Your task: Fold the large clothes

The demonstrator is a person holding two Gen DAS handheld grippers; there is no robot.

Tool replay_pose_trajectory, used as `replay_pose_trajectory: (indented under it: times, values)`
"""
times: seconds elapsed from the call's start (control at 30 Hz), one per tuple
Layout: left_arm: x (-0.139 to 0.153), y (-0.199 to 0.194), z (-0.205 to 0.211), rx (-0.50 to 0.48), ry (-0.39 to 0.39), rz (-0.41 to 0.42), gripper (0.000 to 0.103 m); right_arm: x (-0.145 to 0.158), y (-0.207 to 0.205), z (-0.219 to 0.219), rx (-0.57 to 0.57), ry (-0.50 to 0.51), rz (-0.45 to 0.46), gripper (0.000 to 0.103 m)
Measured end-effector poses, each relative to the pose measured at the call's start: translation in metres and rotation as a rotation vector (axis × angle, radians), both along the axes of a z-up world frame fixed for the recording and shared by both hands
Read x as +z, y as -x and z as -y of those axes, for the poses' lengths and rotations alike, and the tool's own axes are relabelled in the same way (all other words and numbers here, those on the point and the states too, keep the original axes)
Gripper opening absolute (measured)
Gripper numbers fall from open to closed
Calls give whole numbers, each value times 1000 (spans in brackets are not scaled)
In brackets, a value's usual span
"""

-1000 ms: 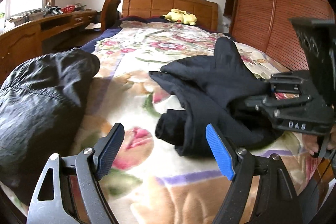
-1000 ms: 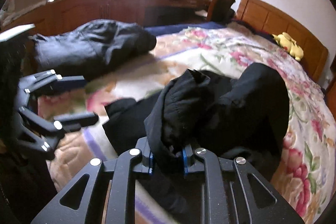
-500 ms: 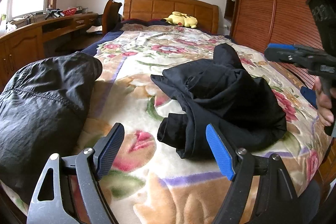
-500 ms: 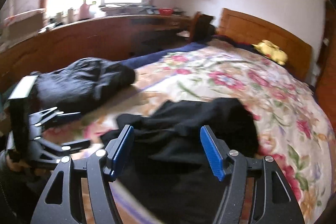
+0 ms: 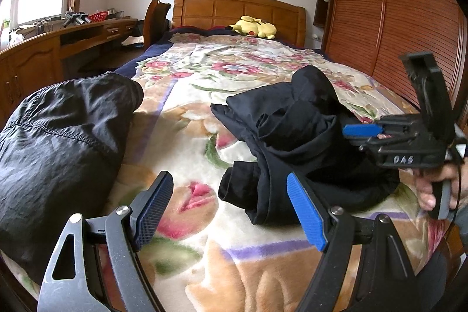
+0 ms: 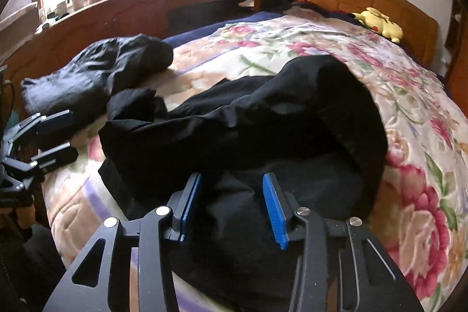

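Note:
A crumpled black garment (image 5: pixel 295 136) lies in a heap on the floral bedspread (image 5: pixel 187 113); it fills the middle of the right wrist view (image 6: pixel 248 122). My left gripper (image 5: pixel 231 212) is open and empty, low over the bed just in front of the heap's near edge. My right gripper (image 6: pixel 231 209) is partly open, its blue pads (image 6: pixel 273 209) on either side of a fold of the garment, not clamped. It shows from the side in the left wrist view (image 5: pixel 362 130), at the heap's right edge.
A second dark garment (image 5: pixel 55 142) lies bundled at the bed's left edge. A yellow plush toy (image 5: pixel 254 27) rests by the wooden headboard (image 5: pixel 237 5). A wooden desk (image 5: pixel 58 46) runs along the left and a slatted wardrobe (image 5: pixel 395 19) along the right.
The right gripper let go of the black garment, lifted away, then came back down to the heap's right edge with its jaws narrower. The garment dropped onto the bed. The left gripper stayed put.

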State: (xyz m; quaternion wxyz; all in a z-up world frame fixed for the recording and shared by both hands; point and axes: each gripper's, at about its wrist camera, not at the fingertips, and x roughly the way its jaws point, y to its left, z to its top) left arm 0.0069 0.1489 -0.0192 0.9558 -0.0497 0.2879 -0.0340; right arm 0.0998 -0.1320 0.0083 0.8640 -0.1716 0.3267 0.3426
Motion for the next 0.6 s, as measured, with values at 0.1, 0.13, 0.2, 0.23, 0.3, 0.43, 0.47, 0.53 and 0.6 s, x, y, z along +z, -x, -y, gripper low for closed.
replay_pose_trajectory:
  times: [0.1,0.13,0.2,0.23,0.3,0.43,0.47,0.53,0.6]
  values:
    - [0,-1,0,2,0,0,81,-12,-1,-2,26,21,0,21]
    - [0,-1,0,2,1,0,81,-16,0,-2,39,34,1,15]
    - [1,-1,1,1,2,3,81,-22,2,0,57,31,-4,9]
    - [1,-1,1,0,3,5,81,-20,4,3,59,16,-2,8]
    - [2,-1,1,-1,4,10,81,-16,10,5,73,-19,-4,6]
    - [3,-1,1,3,3,16,81,-9,29,-2,141,-42,23,5]
    - [4,0,0,5,4,19,81,-8,32,-4,148,-38,36,5]
    - [4,1,-1,10,8,20,81,-8,32,-7,152,-24,41,5]
    - [4,1,-2,13,10,20,81,-10,25,-6,152,-29,18,5]
